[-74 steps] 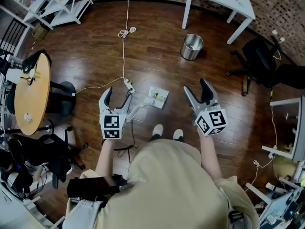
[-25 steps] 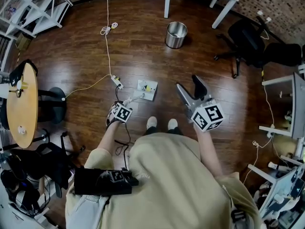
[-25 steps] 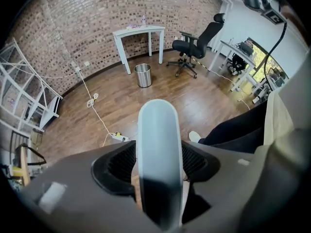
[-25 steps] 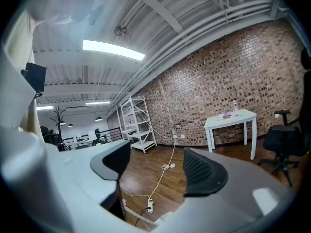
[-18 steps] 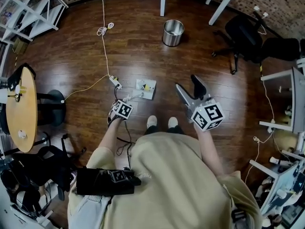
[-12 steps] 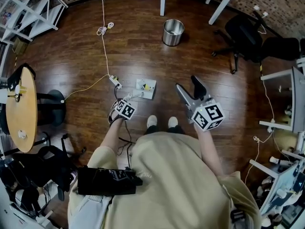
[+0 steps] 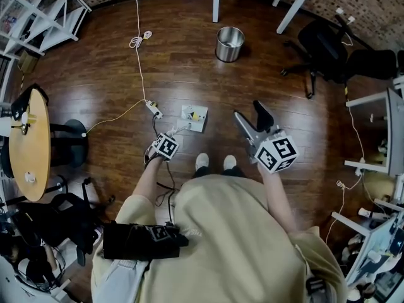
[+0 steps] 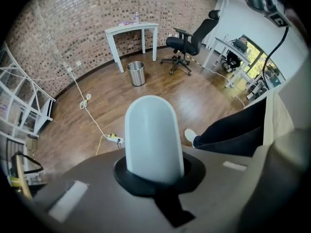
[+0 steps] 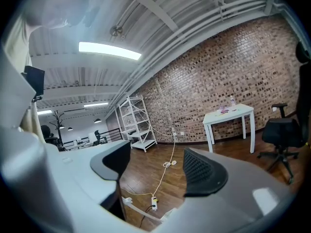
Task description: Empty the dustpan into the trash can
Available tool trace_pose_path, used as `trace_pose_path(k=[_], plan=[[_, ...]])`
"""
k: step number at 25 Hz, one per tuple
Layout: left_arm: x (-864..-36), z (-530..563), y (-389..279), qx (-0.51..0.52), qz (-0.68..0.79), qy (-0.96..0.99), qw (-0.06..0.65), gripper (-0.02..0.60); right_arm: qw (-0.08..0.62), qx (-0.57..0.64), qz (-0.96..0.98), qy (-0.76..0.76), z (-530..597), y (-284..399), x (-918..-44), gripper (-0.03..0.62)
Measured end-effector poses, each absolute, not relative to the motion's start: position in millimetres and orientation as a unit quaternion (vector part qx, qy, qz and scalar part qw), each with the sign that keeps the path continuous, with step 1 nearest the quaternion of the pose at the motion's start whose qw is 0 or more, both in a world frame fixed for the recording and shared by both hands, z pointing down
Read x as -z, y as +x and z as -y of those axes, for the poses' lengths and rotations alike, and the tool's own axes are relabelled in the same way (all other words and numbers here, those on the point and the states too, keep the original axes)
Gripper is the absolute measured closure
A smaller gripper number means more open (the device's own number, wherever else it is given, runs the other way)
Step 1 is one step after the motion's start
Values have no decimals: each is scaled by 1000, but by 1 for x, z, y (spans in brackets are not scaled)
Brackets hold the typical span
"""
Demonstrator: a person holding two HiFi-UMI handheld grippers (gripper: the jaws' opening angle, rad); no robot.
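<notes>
"Where's the left gripper (image 7: pixel 165 147)?"

"Centre-left, low. Its jaws have just closed onto a white handle (image 8: pixel 154 135), probably that of the dustpan (image 7: pixel 194 118) lying mid-frame on the floor (image 7: pixel 95 62)."

"And the right gripper (image 7: pixel 249 111)?"

"Jaws apart, empty. The trash can (image 7: pixel 228 43) stands upper centre."

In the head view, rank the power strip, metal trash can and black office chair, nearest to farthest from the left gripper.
1. power strip, on the floor just ahead of the left gripper.
2. metal trash can, farther ahead, upper centre.
3. black office chair, far upper right.
</notes>
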State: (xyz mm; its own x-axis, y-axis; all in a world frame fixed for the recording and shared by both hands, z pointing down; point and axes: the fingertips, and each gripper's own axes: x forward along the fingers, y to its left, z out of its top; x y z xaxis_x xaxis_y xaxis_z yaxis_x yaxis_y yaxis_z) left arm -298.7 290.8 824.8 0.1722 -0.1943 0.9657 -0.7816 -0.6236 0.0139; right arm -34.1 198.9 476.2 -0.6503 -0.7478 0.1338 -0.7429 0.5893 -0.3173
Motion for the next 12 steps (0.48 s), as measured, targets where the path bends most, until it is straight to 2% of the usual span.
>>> trace_pose_path(k=[4, 7, 12], plan=[[-824, -287, -284, -541, 328, 722, 281, 581, 54, 226, -885, -403, -199, -37, -471, 272], [-816, -283, -276, -527, 317, 734, 289, 581, 63, 236, -884, -400, -201, -37, -470, 272], [-784, -274, -254, -416, 328, 751, 394, 581, 81, 250, -879, -399, -204, -33, -468, 272]])
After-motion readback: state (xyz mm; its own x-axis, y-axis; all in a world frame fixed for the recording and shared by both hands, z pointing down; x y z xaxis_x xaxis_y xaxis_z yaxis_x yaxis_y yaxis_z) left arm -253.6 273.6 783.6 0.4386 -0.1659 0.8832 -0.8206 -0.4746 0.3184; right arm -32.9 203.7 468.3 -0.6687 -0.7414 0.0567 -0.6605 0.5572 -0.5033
